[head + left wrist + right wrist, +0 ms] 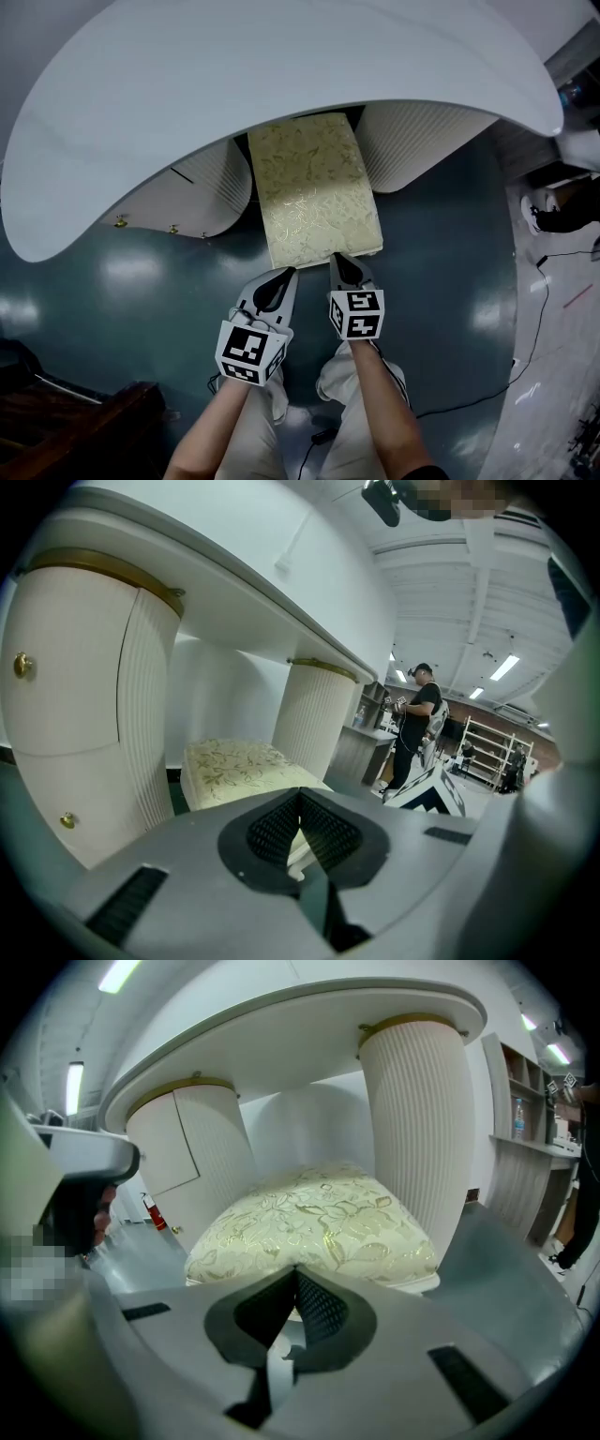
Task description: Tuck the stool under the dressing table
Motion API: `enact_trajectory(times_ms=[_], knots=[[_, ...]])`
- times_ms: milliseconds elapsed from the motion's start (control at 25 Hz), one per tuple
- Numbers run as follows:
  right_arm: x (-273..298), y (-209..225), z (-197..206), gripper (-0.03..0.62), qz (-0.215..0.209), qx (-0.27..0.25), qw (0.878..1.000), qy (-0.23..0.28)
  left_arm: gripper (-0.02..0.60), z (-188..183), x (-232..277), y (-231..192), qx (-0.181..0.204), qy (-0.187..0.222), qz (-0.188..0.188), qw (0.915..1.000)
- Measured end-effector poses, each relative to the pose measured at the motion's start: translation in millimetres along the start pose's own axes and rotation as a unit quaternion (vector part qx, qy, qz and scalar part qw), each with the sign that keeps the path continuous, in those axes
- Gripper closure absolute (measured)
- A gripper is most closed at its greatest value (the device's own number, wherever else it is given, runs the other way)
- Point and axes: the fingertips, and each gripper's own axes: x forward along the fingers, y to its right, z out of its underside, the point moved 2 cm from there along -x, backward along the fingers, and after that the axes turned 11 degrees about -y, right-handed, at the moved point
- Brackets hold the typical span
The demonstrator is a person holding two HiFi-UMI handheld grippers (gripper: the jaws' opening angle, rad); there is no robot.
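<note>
Head view — stool (314, 187) where?
— Roughly halfway under the white table (187, 112), between two ribbed pedestals (202, 202), near end out over the dark, glossy floor (441, 272).
Left gripper (279, 277)?
— Just beside the stool's near left corner. Fingers pressed together, nothing between — plain in the left gripper view.
Right gripper (339, 261)?
— Tip at the stool's near edge; touching or just shy, hard to say. Fingers likewise together, empty, aimed at the cream floral seat.
</note>
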Motion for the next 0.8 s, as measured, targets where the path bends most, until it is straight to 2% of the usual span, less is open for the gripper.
enact_trajectory(times_ms=[560, 800], knots=[[1, -1, 1, 0.580, -0.035, -0.033, 0.998, 0.040, 0.569, 24, 5, 9, 0.003, 0.011, -0.028, 0.9995], [3, -1, 4, 0.580, -0.037, -0.046, 0.997, 0.058, 0.569, 34, 9, 15, 0.008, 0.017, -0.034, 0.9992]])
